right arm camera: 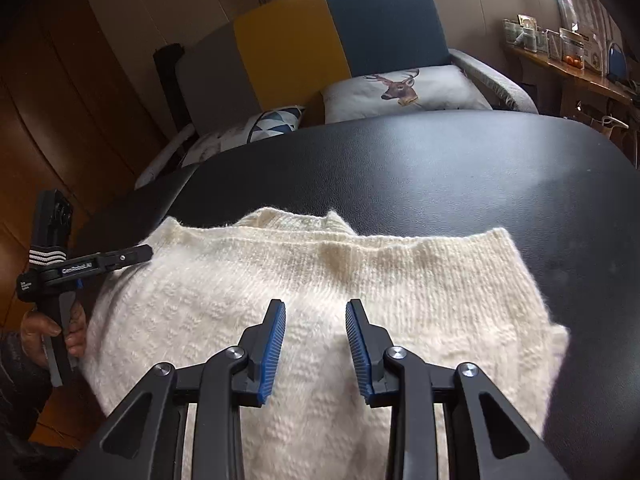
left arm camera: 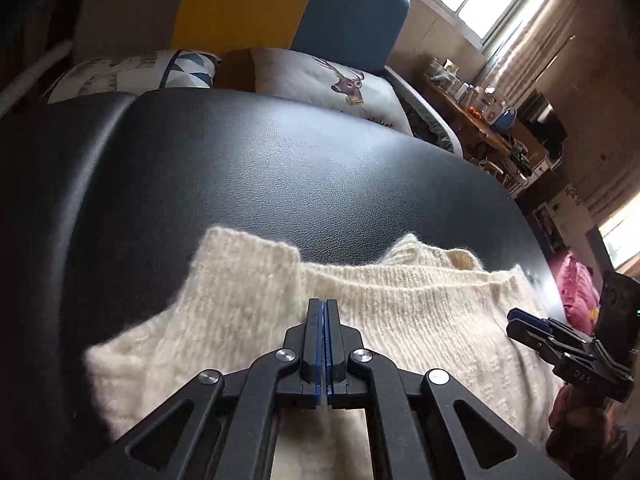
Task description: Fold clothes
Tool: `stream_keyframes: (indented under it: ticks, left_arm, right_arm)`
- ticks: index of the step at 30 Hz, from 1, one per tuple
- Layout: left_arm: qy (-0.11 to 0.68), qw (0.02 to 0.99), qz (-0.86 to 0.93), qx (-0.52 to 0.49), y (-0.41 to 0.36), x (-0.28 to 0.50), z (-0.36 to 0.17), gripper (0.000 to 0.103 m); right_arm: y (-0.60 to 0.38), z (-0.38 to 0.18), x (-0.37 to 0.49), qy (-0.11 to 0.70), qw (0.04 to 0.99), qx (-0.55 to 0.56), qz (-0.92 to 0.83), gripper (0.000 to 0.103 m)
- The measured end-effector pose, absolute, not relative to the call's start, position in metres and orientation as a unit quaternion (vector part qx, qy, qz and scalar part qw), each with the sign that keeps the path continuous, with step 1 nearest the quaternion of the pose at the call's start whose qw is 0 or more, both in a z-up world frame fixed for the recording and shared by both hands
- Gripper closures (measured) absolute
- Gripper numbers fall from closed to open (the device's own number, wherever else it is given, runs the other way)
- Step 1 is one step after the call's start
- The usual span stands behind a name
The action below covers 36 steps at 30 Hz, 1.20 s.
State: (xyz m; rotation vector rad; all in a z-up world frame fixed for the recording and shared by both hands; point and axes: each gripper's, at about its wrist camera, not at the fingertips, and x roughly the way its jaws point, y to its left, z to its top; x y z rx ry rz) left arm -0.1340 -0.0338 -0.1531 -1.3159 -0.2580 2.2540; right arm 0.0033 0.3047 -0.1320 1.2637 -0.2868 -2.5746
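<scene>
1. Cream-white knitted wool makes up the sweater (right arm camera: 320, 300), which is spread flat on the black leather-textured surface (right arm camera: 460, 168) and lies against its near edge, nearer the near left corner as seen from the right wrist.
2. One sleeve (left arm camera: 232, 280) is seen folded inward over the body of the sweater in the left wrist view, its ribbed cuff pointing toward the far edge.
3. The ribbed hem or collar band is seen running across the far side of the garment, with bare black surface beyond it up to the far edge.
4. The left gripper (left arm camera: 323, 308) is held above the sweater with its fingers (left arm camera: 314, 336) pressed together, blue pads touching, and no fabric is seen between them.
5. In the right wrist view the same left gripper (right arm camera: 146, 252) is seen at the sweater's left margin, its handle gripped by a hand (right arm camera: 52, 336).
6. The right gripper (right arm camera: 316, 308) is held over the middle of the sweater with its fingers (right arm camera: 274, 340) partly apart; nothing is clamped between the blue ribbed pads, and only knit is seen below the gap.
7. Beyond the far edge a sofa (right arm camera: 340, 40) in grey, yellow and blue panels is seen, carrying a deer-print cushion (right arm camera: 400, 88) and a triangle-patterned cushion (right arm camera: 272, 122).
8. A wooden sideboard (right arm camera: 580, 72) with jars is seen at the far right.
</scene>
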Motion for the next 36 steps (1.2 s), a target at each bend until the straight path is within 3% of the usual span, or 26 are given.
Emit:
stream_keyframes:
  ticks: [1,2,3,5,9,13,15,22,36]
  left_arm:
    - [-0.101,0.259,0.833,-0.478,-0.045,-0.125,-0.147,0.098]
    - [-0.107,0.262,0.836,-0.471,-0.057,-0.116,-0.141,0.081]
    - [-0.113,0.264,0.838,-0.464,-0.069,-0.107,-0.135,0.049]
    - [-0.137,0.266,0.844,-0.445,-0.096,-0.087,-0.127,0.022]
    - [-0.168,0.238,0.848,-0.443,-0.145,-0.061,-0.127,0.021]
    - [-0.215,0.206,0.825,-0.48,-0.182,-0.059,-0.148,0.013]
    - [-0.241,0.202,0.807,-0.5,-0.192,-0.061,-0.159,0.013]
    - [-0.268,0.247,0.785,-0.501,-0.173,-0.077,-0.171,0.013]
    - [-0.237,0.342,0.754,-0.508,-0.13,-0.116,-0.166,0.015]
  right_arm:
    - [0.309,-0.126,0.012,-0.097,0.129,0.431,-0.888,0.071]
    - [0.313,-0.123,0.02,-0.093,0.126,0.431,-0.889,0.071]
    - [0.319,-0.121,0.026,-0.092,0.123,0.433,-0.888,0.071]
    - [0.331,-0.121,0.034,-0.089,0.11,0.445,-0.884,0.071]
    - [0.35,-0.147,0.036,-0.089,0.081,0.486,-0.866,0.071]
    - [0.355,-0.158,0.043,-0.109,0.073,0.469,-0.873,0.071]
    - [0.347,-0.159,0.046,-0.079,0.064,0.461,-0.882,0.071]
    - [0.339,-0.157,0.046,-0.058,0.048,0.456,-0.887,0.07]
    - [0.339,-0.159,0.043,-0.06,0.055,0.453,-0.888,0.07]
